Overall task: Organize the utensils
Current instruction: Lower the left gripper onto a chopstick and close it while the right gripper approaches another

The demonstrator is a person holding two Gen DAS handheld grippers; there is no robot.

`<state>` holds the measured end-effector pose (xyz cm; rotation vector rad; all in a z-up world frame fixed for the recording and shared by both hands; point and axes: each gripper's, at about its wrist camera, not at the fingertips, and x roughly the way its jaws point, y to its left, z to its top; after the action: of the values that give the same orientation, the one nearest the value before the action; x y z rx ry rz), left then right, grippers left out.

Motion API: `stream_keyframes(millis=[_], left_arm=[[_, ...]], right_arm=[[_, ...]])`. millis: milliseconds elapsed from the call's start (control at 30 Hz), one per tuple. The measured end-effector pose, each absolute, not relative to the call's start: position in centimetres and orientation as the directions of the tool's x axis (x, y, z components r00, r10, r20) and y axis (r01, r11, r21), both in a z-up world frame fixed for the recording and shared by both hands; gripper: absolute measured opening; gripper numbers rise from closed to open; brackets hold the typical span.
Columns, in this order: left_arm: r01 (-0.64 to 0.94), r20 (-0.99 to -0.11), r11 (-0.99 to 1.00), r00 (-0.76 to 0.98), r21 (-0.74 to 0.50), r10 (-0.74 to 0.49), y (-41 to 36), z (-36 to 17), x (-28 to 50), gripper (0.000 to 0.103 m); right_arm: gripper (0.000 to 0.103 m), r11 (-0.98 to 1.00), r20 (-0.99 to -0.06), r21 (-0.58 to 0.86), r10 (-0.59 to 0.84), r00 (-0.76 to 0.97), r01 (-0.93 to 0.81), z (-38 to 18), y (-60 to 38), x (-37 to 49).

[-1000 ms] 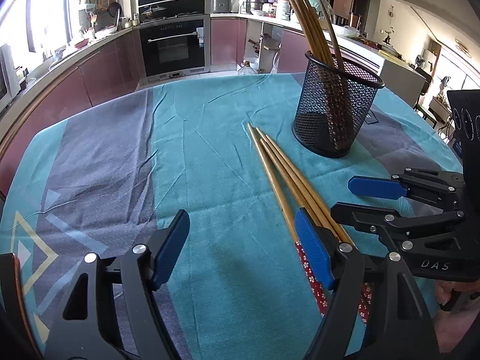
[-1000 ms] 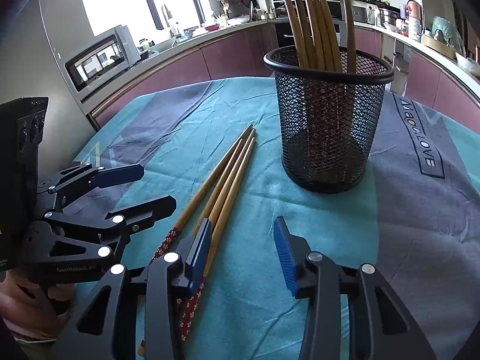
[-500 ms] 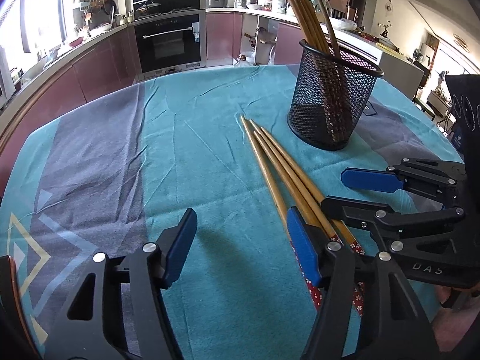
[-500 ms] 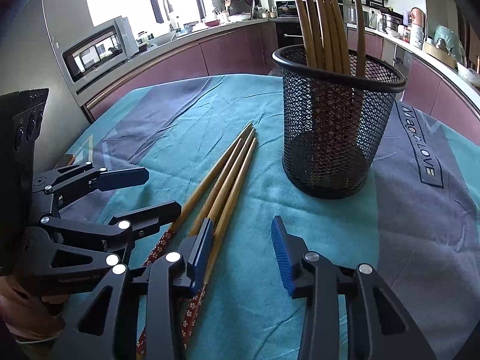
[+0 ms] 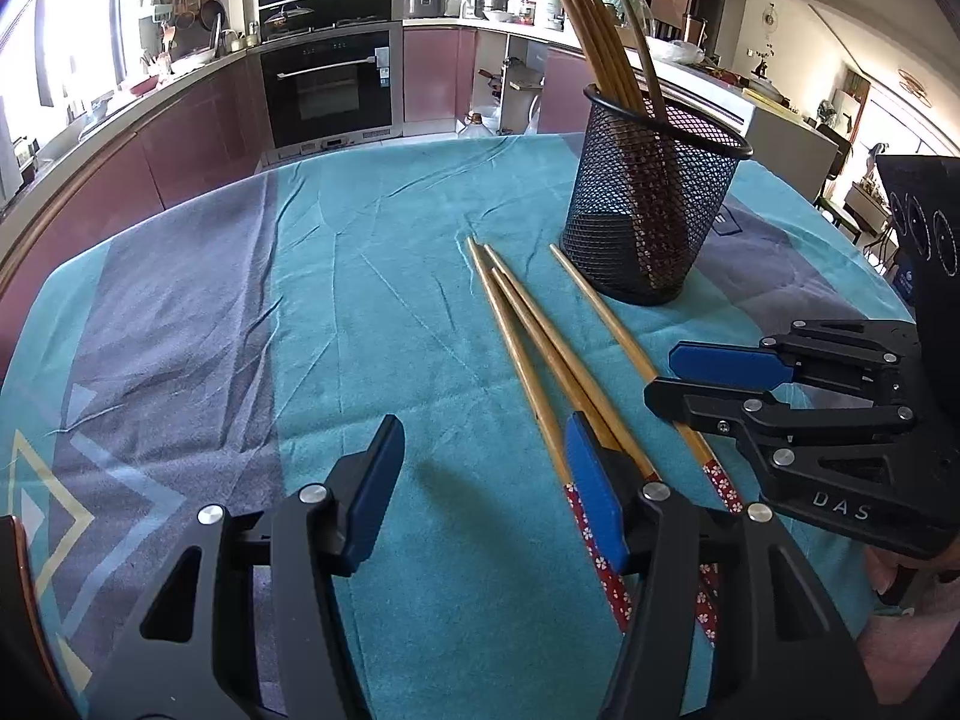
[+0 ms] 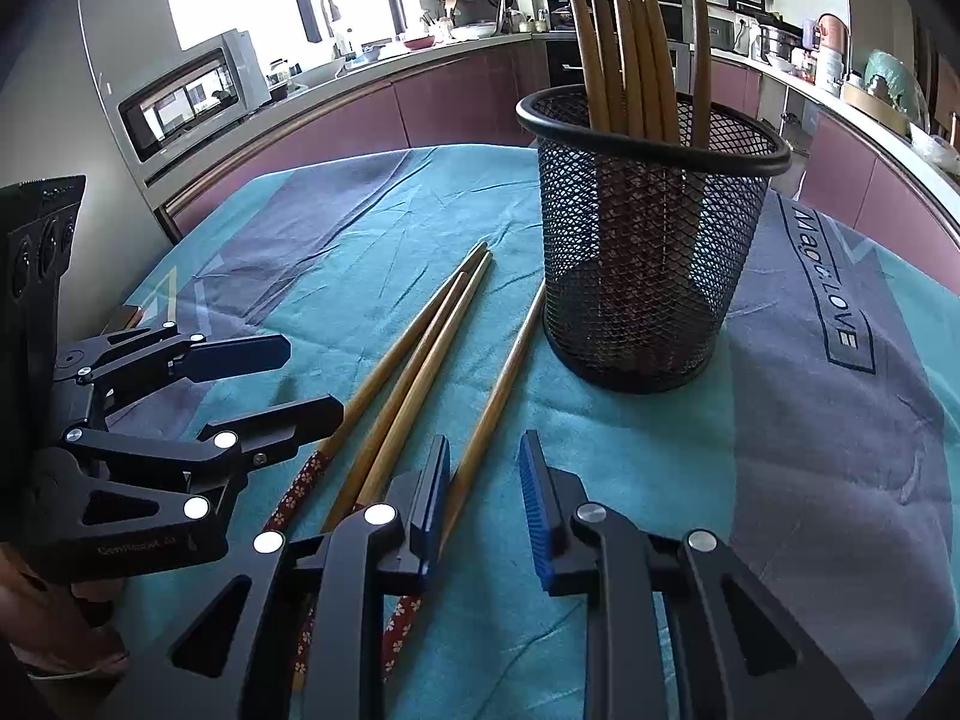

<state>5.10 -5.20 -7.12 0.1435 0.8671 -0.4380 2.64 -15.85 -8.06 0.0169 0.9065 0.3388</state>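
Three wooden chopsticks [image 5: 528, 348] with red flowered handles lie together on the teal cloth. A single chopstick [image 6: 501, 390] lies apart from them, nearer the black mesh cup [image 6: 648, 276], which holds several upright chopsticks. My right gripper [image 6: 486, 507] is low over the single chopstick's handle end. Its jaws are closing, with the stick just inside the left pad and not pinched. My left gripper [image 5: 483, 492] is also closing, over bare cloth, and its right finger [image 5: 594, 498] is over the group's handles. Each gripper shows in the other's view: right gripper [image 5: 663, 373], left gripper [image 6: 300, 381].
The table [image 5: 180, 330] is covered by a teal and grey cloth, with the mesh cup toward its far right. Kitchen counters, an oven [image 5: 327, 90] and a microwave [image 6: 192, 102] stand beyond the table's far edge. A hand [image 6: 60, 630] holds the left gripper.
One chopstick has slid away from the bundle toward the mesh cup. The jaws of both grippers have narrowed. Neither hand has shifted noticeably.
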Motion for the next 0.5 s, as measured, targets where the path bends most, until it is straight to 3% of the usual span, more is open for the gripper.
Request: stream_keyframes(millis=[267, 333, 500], left_arm=[[0.435, -0.778, 0.899, 0.544, -0.059, -0.314, -6.0, -7.6, 6.0, 0.047], [0.434, -0.781, 0.899, 0.542, -0.054, -0.309, -6.1, -7.7, 6.1, 0.037], [0.426, -0.782, 0.902, 0.536, -0.075, -0.318, -5.7, -7.7, 6.3, 0.026]], right_arm=[[0.022, 0.949, -0.769, 0.15, 0.289, 0.57, -0.279, -8.0, -16.0, 3.0], [0.022, 0.948, -0.769, 0.151, 0.29, 0.57, -0.279, -8.0, -15.9, 3.1], [0.022, 0.948, -0.769, 0.151, 0.291, 0.569, -0.28, -7.9, -15.9, 3.4]])
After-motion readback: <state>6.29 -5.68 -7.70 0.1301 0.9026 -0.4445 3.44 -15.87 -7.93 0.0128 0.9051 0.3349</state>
